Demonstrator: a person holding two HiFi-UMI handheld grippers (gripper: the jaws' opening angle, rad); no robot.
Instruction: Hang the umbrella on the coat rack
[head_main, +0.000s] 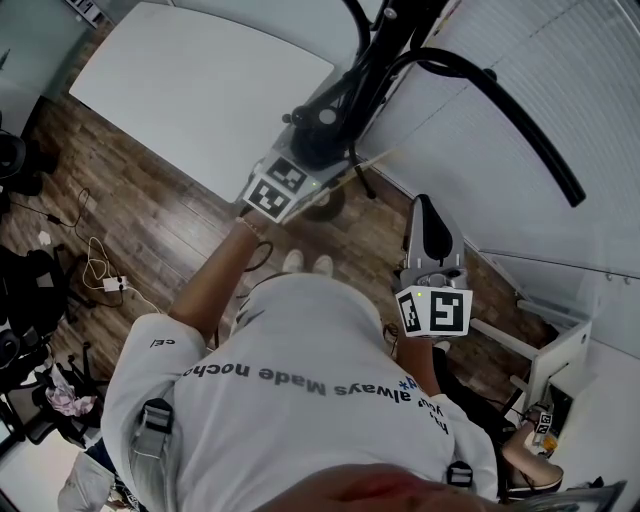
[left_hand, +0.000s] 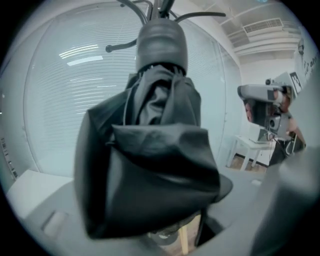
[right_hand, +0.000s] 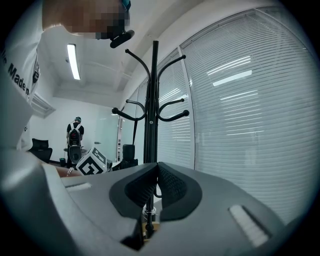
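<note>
Left hand-held gripper (left_hand: 170, 220) had its jaws spread wide. The folded black umbrella (left_hand: 150, 165) sat between them, with a gap showing at the right jaw. The umbrella's top end was up by the coat rack (right_hand: 151, 100) hooks. Right hand-held gripper (right_hand: 156, 187) was closed, empty, facing the rack pole.

The left arm (head_main: 212, 280) reaches out ahead; the left tongs (left_hand: 160, 192) tip slightly downward, jaws spread wide with the umbrella (left_hand: 150, 165) between them. The right tongs (right_hand: 157, 175) are held level near the chest, jaws pressed together, empty.
</note>
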